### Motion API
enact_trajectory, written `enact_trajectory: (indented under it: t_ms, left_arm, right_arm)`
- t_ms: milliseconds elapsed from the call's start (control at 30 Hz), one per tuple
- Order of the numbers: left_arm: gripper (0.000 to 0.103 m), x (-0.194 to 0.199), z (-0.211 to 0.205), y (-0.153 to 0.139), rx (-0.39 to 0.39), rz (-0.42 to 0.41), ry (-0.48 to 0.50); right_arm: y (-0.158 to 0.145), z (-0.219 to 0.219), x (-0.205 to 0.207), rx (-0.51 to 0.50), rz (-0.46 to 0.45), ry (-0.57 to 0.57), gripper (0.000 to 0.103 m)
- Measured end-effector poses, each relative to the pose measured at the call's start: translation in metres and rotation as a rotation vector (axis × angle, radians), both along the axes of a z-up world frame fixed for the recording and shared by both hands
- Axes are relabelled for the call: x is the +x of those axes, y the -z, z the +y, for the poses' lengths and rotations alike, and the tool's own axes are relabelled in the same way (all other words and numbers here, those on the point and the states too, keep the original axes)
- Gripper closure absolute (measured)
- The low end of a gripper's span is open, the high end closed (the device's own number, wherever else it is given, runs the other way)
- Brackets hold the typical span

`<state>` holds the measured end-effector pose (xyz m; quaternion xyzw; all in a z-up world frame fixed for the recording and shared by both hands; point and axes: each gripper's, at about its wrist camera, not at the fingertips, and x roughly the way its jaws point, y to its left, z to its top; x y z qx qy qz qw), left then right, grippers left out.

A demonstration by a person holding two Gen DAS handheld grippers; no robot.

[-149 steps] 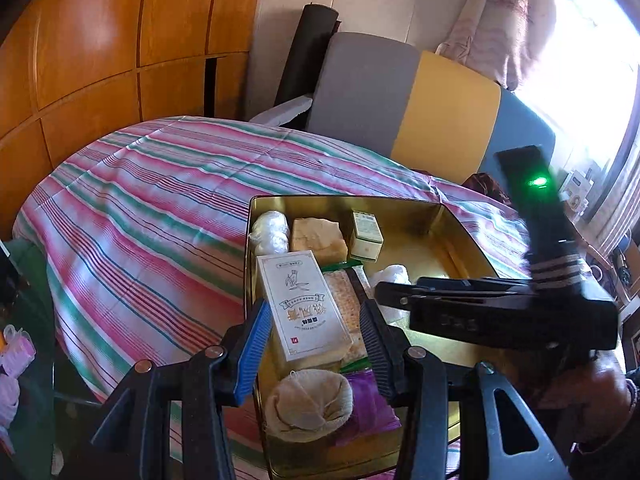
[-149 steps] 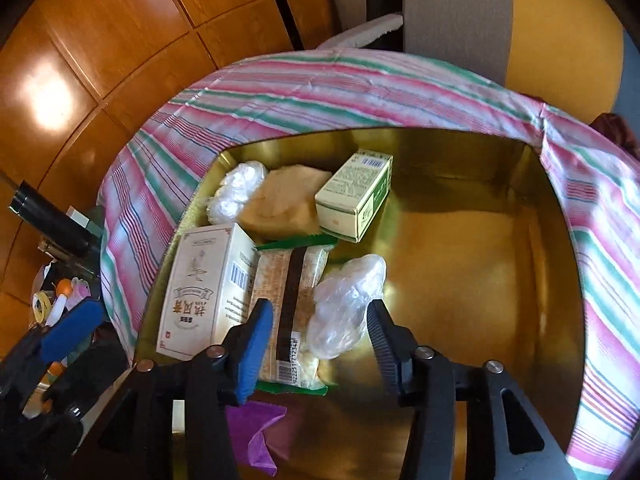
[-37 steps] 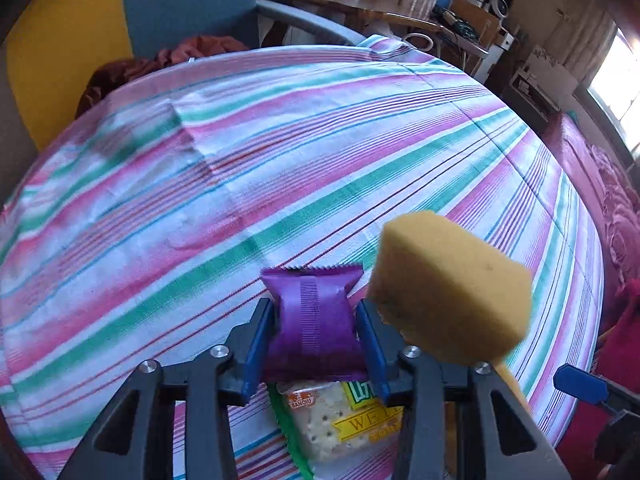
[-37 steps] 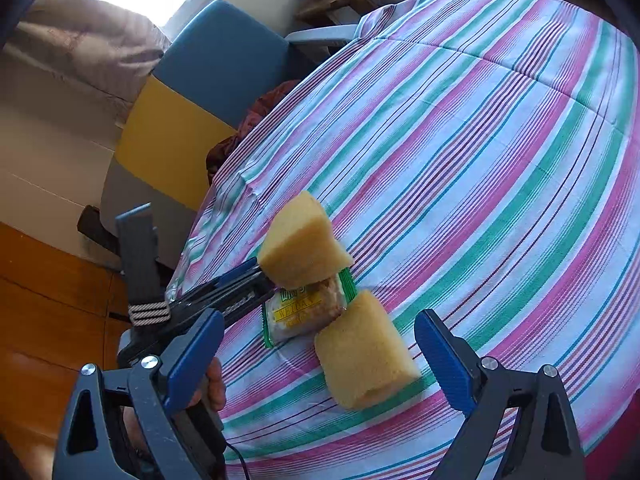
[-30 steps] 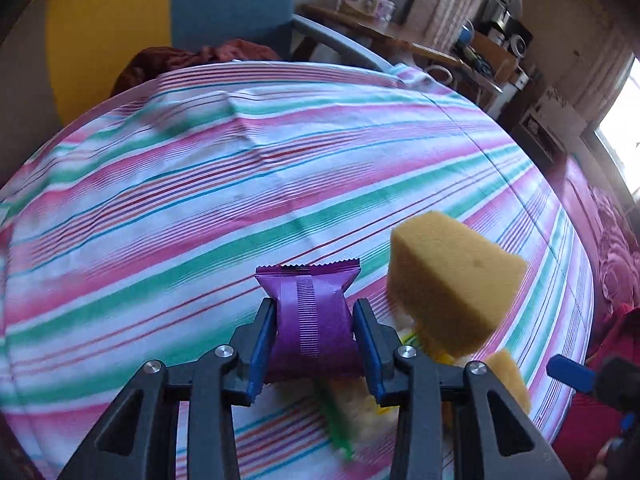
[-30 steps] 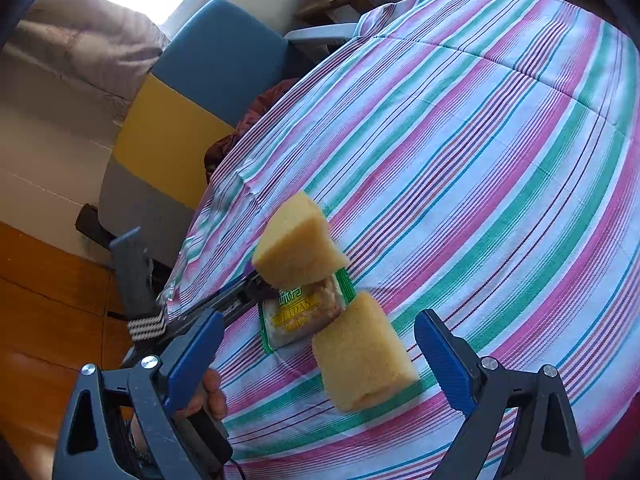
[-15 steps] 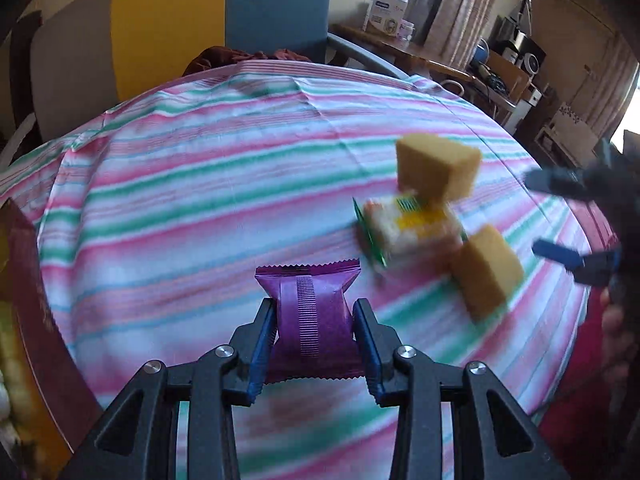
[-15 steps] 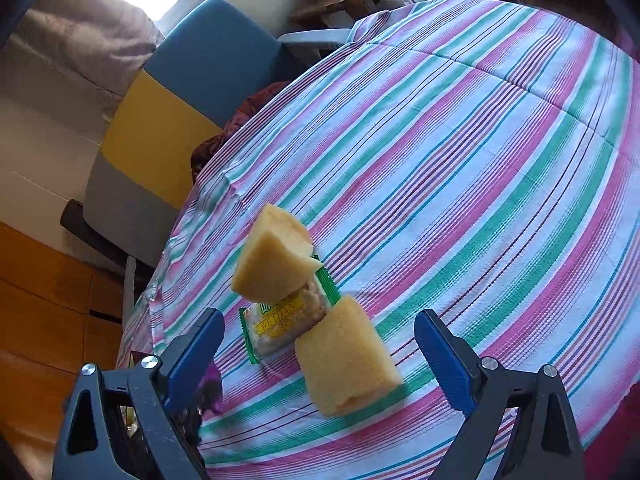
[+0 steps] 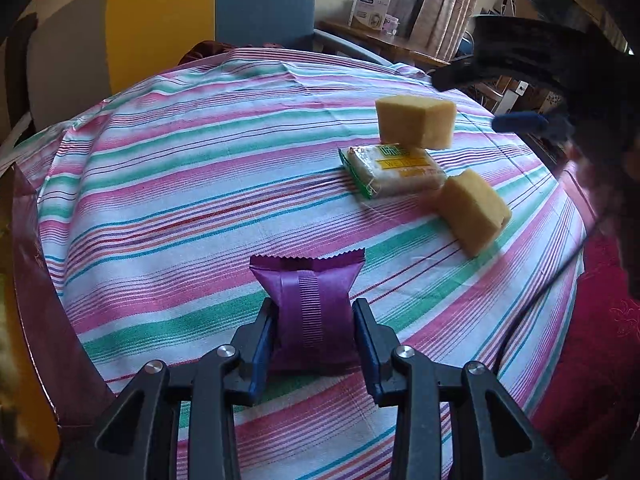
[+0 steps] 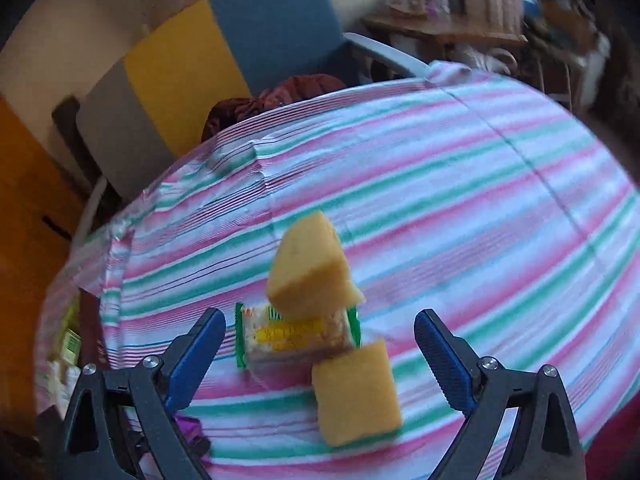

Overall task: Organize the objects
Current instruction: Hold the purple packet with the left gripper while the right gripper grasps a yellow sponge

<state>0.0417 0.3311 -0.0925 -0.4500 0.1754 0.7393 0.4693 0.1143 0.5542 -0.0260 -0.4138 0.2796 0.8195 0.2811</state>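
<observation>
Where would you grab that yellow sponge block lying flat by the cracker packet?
Probably across the lower sponge block, on its two flat opposite sides, coming from above. It lies flat on the striped cloth, with open cloth on its right; the cracker packet touches one corner. The open right tool already straddles it.

A striped cloth point(image 9: 208, 184) covers the surface. Toward its right edge lies a cracker packet point(image 9: 394, 170), one sponge point(image 9: 416, 120) leaning on it, another sponge point(image 9: 472, 212) just beside.
</observation>
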Motion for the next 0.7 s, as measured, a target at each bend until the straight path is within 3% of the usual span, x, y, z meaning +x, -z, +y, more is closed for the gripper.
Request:
enact_trajectory:
  t_ms: [200, 233, 267, 333, 500, 700]
  left_arm:
    - [0.066, -0.003, 0.001, 0.002, 0.010, -0.018, -0.011]
    - [0.066, -0.003, 0.001, 0.002, 0.012, -0.017, -0.008]
    - [0.066, -0.003, 0.001, 0.003, 0.016, -0.021, -0.008]
    - [0.066, -0.004, 0.000, 0.003, 0.024, -0.029, -0.011]
    - [0.066, -0.002, 0.000, 0.003, 0.030, -0.010, -0.009]
    - [0.066, -0.003, -0.002, 0.002, 0.037, -0.012, -0.023]
  right_arm:
    - [0.025, 0.021, -0.059, 0.036, -0.211, -0.110, 0.009]
    - [0.032, 0.023, -0.063, 0.027, -0.238, -0.115, 0.022]
    - [0.041, 0.026, -0.067, 0.010, -0.270, -0.122, 0.054]
    - [0.051, 0.025, -0.067, -0.010, -0.299, -0.137, 0.055]
    - [0.028, 0.009, -0.042, 0.013, -0.140, -0.143, 0.056]
    - [0.013, -0.033, -0.031, -0.034, 0.014, -0.246, 0.056]
